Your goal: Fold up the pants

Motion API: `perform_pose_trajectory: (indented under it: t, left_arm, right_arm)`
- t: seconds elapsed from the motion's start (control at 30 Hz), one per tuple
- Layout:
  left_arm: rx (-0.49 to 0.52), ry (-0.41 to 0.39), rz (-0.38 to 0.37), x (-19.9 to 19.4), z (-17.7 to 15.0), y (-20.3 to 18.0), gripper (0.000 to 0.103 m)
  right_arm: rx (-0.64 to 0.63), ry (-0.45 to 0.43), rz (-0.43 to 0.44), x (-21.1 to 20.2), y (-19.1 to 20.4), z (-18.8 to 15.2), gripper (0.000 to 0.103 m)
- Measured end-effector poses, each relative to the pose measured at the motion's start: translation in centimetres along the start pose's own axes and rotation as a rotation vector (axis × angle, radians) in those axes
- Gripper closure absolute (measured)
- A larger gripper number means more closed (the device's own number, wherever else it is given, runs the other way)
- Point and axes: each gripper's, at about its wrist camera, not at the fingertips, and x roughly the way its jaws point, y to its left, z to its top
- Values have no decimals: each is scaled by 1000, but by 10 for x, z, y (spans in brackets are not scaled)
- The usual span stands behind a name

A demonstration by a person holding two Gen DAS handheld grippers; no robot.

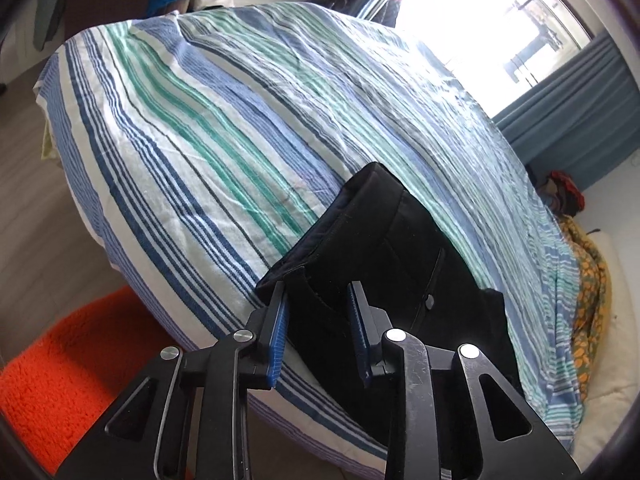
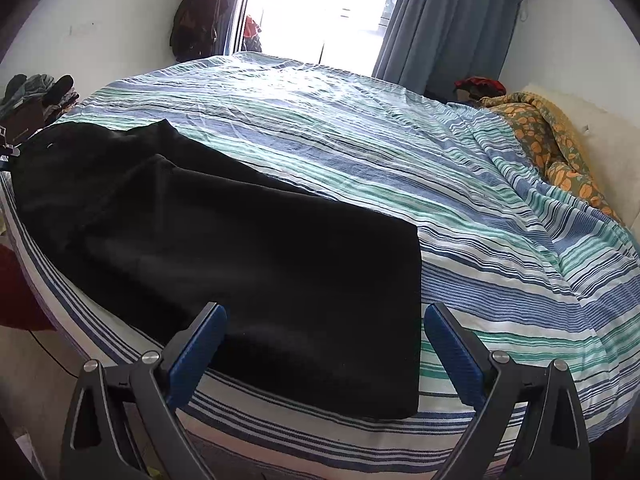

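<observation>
**At the bed's near edge: both ends of the pants about to be picked up**

Nearest the right wrist camera, the right gripper (image 2: 322, 312) stands wide apart with nothing between its blue pads (image 2: 196, 350), hovering over the leg end of the black pants (image 2: 240, 248). That hem lies square and flat close to the mattress edge, on the striped bedspread (image 2: 460, 208).

On the other side, the left gripper (image 1: 318, 292) is at a narrower spread, its blue pads (image 1: 279, 344) straddling the waistband corner of the pants (image 1: 384, 248); whether they touch the cloth or only frame it cannot be told. No fabric looks lifted.

Further off, the garment runs lengthwise along the near side of the bed, legs laid one over the other, so the lengthwise fold seems done. The step in hand looks like taking hold for the crosswise fold. Next, each gripper would need to close on all layers at its end, then one end should travel over to the other without dragging the lower layer.

Beyond lie a crumpled orange-patterned blanket (image 2: 548, 136), blue curtain (image 2: 444, 20) and bright window (image 2: 320, 4).
</observation>
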Motion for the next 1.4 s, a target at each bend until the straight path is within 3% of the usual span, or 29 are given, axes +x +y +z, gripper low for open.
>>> perform_pose_trajectory:
  t: [0.1,0.2,0.27,0.33,0.57,0.77,0.87,0.97,1.03,1.17,1.23,1.4]
  left_arm:
    - [45,50,62,19,4,5,74]
    - [-10,40,18,14,3,16,70]
    - [-61,21,6,4,-1,23,54]
    - [-94,15,-15,1,-6,30,51]
    - [-129,23,-89,24,-10,42,52]
    - [-221,15,-229,33,-7,56,53]
    - [-260,2,-283,30,-8,65,64]
    - [-229,-23,-307,20,-9,63,69]
    - [-188,-24,-260,22,-8,57,68]
    - [-43,-36,-79,29,-8,30,66]
    - [42,-55,1,27,-10,15,70]
    - [121,-87,73,8,-13,-6,83]
  right_arm:
    - [-2,5,9,1,1,0,4]
    - [-12,3,13,0,3,0,4]
    - [-17,2,16,0,4,-1,4]
    - [-16,5,19,1,4,-1,4]
    - [-7,14,25,5,5,0,4]
    - [-14,18,23,5,6,-3,4]
    - [-13,20,22,4,6,-3,3]
    - [-8,20,25,4,6,-3,3]
    - [-6,21,26,5,6,-3,3]
    - [2,26,32,6,5,-3,3]
    - [2,26,33,6,4,-3,3]
    - [12,26,33,5,3,-2,3]
